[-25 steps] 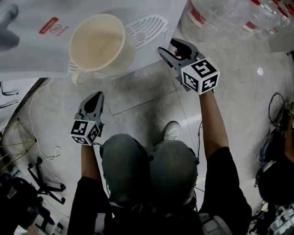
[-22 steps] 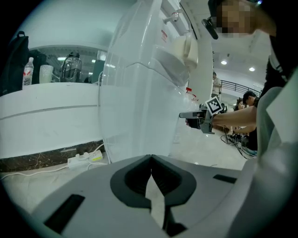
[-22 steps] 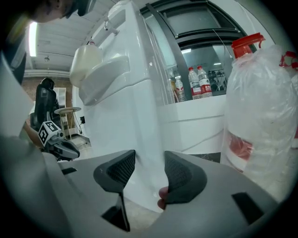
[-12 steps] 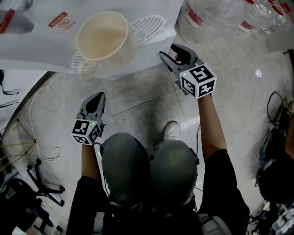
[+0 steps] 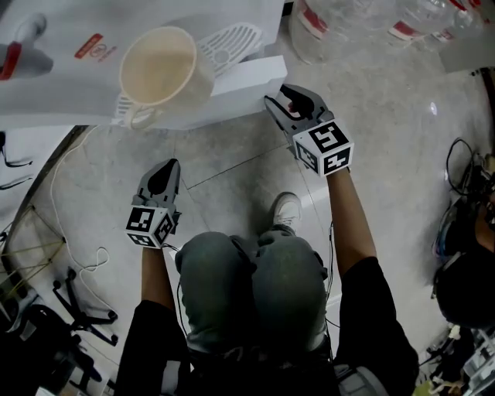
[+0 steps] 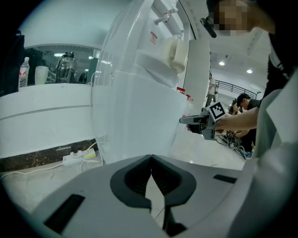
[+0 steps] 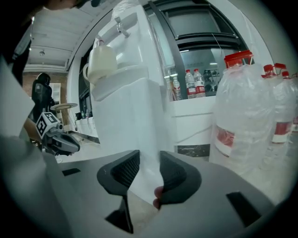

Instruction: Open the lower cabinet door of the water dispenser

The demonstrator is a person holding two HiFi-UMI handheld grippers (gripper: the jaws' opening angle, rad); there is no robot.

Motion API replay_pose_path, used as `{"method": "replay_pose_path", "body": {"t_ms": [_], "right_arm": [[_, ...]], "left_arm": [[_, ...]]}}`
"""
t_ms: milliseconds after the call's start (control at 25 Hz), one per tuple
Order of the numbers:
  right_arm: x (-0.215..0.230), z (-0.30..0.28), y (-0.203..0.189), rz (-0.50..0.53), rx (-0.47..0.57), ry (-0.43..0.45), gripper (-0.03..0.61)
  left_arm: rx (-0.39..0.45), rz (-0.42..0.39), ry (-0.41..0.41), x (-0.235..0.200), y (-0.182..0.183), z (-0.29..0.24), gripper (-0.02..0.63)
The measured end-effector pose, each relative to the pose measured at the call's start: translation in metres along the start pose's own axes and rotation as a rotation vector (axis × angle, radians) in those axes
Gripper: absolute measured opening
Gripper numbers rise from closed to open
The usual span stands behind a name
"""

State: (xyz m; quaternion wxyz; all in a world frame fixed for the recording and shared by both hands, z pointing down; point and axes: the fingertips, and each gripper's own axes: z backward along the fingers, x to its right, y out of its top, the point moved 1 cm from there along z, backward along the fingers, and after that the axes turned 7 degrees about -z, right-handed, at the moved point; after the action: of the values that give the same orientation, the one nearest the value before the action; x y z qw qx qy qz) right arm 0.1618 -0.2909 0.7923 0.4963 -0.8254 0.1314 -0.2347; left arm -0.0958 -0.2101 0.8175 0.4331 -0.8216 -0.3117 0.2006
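Note:
The white water dispenser point(image 5: 62, 85) stands in front of me with a cream cup point(image 5: 158, 68) on its drip tray point(image 5: 236, 39). Its lower cabinet door point(image 5: 247, 76) juts out a little from the body. My right gripper point(image 5: 281, 97) is at the door's free edge. Its jaws are closing with that white edge point(image 7: 144, 162) between them, and the pads touch it. My left gripper point(image 5: 165, 167) hangs shut and empty over the floor, short of the dispenser's left side point(image 6: 139, 107). In the left gripper view the right gripper point(image 6: 186, 120) shows at the dispenser's right edge.
Several large water bottles point(image 5: 340, 23) stand on the floor right of the dispenser, close to the right gripper point(image 7: 247, 116). A power strip point(image 6: 77, 158) and white cable point(image 5: 73, 255) lie at the left. My knees and a shoe point(image 5: 288, 210) are below the grippers.
The right gripper has moved up and left to the dispenser's corner, and the door's white edge now sticks out beside it. The left gripper has barely shifted.

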Motion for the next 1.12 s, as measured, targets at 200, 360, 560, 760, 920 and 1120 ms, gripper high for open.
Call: {"method": "replay_pose_path", "body": {"t_ms": [200, 360, 560, 760, 920, 1120], "right_arm": [[-0.009, 0.016, -0.009, -0.047, -0.023, -0.033, 0.129], [-0.026, 0.032, -0.014, -0.083, -0.071, -0.049, 0.121], [-0.055, 0.056, -0.031, -0.113, -0.151, -0.061, 0.115], [-0.09, 0.076, -0.049, -0.135, -0.245, -0.062, 0.117], [-0.115, 0.086, -0.06, -0.162, -0.266, -0.059, 0.12], [-0.137, 0.094, -0.071, -0.146, -0.295, -0.075, 0.121]], "left_arm": [[-0.031, 0.016, -0.016, 0.014, 0.012, 0.007, 0.012], [-0.053, 0.023, -0.047, 0.028, 0.024, 0.017, 0.012], [-0.072, 0.062, -0.074, 0.047, 0.04, 0.036, 0.012], [-0.093, 0.064, -0.113, 0.064, 0.054, 0.061, 0.012], [-0.096, 0.076, -0.119, 0.069, 0.055, 0.086, 0.012], [-0.102, 0.136, -0.104, 0.07, 0.044, 0.112, 0.012]]}}
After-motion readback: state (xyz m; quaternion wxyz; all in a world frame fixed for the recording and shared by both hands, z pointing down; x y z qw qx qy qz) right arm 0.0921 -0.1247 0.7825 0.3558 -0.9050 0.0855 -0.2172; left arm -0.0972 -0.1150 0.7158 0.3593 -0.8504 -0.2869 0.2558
